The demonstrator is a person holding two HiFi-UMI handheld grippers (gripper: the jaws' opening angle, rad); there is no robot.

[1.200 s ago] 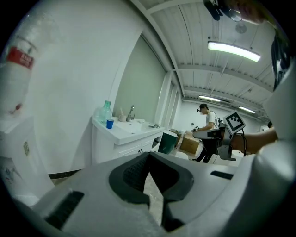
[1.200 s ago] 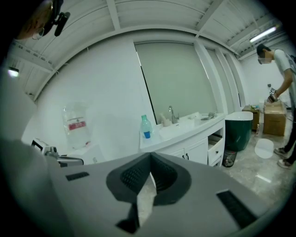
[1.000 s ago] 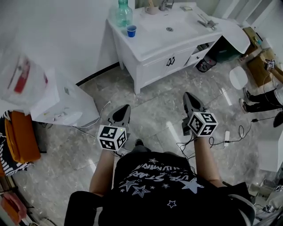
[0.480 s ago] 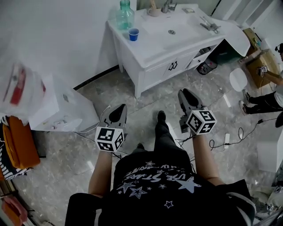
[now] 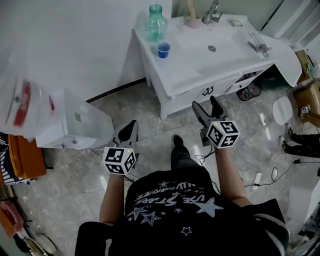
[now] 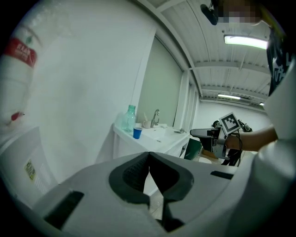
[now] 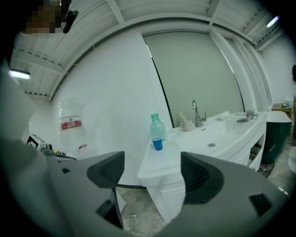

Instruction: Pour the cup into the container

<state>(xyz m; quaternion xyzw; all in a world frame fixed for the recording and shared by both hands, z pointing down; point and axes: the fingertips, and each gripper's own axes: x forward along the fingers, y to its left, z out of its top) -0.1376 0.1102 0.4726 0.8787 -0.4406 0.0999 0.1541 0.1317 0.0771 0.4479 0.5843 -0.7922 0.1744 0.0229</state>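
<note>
A small blue cup (image 5: 163,49) stands on the left end of the white vanity top (image 5: 186,75), just in front of a clear green bottle (image 5: 156,22). Both grippers hang over the floor, short of the vanity. My left gripper (image 5: 129,130) is shut with nothing in it; its view shows the closed jaws (image 6: 149,159) with the cup (image 6: 137,133) and bottle (image 6: 130,118) far ahead. My right gripper (image 5: 206,105) is open and its jaws have just been opening, with nothing between them. The right gripper view frames the cup (image 7: 157,144) and bottle (image 7: 157,126) above the gap (image 7: 151,173).
A sink basin (image 5: 212,47) with a tap (image 5: 212,11) takes up the vanity's middle. A white box-like unit (image 5: 75,125) stands on the floor at the left. Cables (image 5: 272,175) lie on the marble floor at the right. The vanity's cabinet door (image 5: 280,55) stands open.
Both grippers have moved forward toward the vanity, which now sits closer in the head view. The right jaws have gone from shut to open. The left jaws stay shut.
</note>
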